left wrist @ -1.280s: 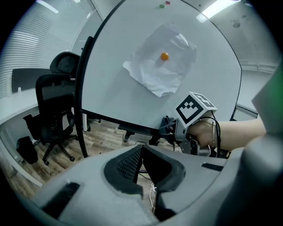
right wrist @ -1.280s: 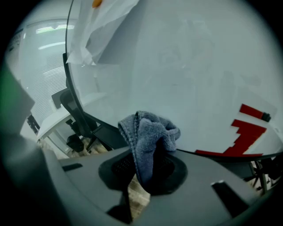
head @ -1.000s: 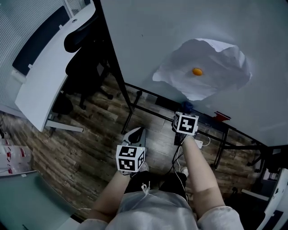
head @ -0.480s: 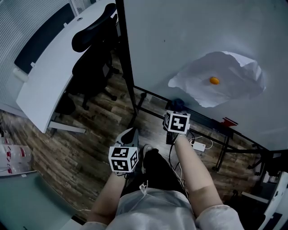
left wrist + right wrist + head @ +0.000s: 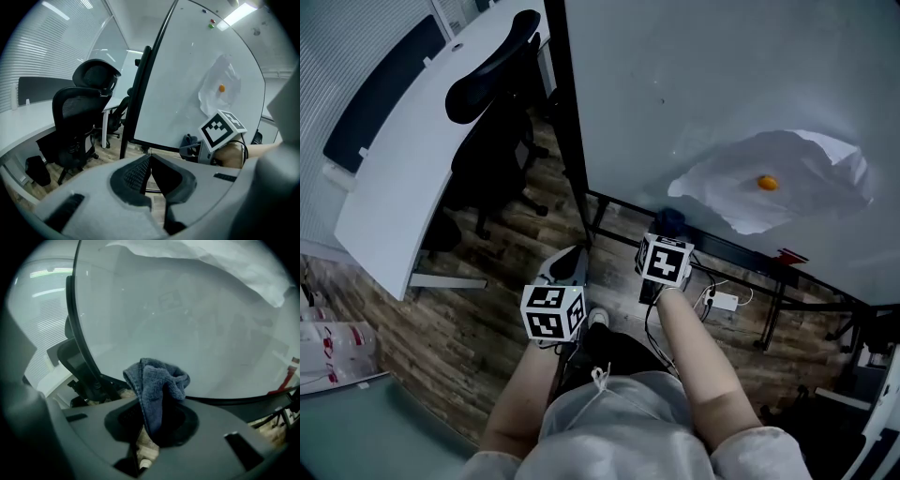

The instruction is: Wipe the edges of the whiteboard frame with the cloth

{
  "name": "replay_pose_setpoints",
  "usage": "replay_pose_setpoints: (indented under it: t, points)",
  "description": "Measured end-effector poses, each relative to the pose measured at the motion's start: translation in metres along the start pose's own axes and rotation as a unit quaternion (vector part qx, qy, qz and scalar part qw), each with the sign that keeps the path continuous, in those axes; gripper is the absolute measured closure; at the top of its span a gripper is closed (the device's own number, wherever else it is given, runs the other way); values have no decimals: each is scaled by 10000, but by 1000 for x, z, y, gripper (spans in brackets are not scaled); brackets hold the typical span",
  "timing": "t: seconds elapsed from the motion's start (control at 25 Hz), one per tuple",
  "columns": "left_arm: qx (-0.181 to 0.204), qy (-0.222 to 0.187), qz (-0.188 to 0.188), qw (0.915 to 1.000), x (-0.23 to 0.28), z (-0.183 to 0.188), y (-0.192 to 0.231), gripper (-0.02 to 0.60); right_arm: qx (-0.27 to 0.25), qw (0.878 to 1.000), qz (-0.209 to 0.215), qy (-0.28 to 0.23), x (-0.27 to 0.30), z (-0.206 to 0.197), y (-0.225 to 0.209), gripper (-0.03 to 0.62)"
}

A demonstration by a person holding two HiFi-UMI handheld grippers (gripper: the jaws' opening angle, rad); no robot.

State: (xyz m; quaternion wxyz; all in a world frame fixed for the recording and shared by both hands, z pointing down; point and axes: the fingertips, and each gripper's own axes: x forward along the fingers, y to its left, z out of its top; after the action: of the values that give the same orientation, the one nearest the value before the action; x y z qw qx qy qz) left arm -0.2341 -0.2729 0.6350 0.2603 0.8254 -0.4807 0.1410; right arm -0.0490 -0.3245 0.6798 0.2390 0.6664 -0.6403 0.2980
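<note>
A white bench (image 5: 389, 192) and a black chair (image 5: 492, 94) stand at the left, and beside them the left tongs (image 5: 150, 158) hang over the wood floor (image 5: 478, 281) with tips pressed together on nothing. Right of these runs the dark frame (image 5: 570, 122) of the whiteboard (image 5: 694, 75). Near its lower left corner the right tongs (image 5: 159, 411) pinch a cloth (image 5: 158, 383), dark blue-grey, nubby and bunched, its folded top poking up before the board's bottom edge, with a crumpled sheet (image 5: 797, 187) under an orange magnet (image 5: 766, 183) farther right.
</note>
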Motion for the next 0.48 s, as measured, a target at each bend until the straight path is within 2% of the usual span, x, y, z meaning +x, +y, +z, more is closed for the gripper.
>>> replay_pose_setpoints:
  t: [0.16,0.48]
  points:
    - [47,131,-66,9999,7,6,20,563,37,9995,310,-10,3,5,32,526]
    - [211,219,-113,9995,3,22,54,563,44,9979,615,201,22,4,94,526]
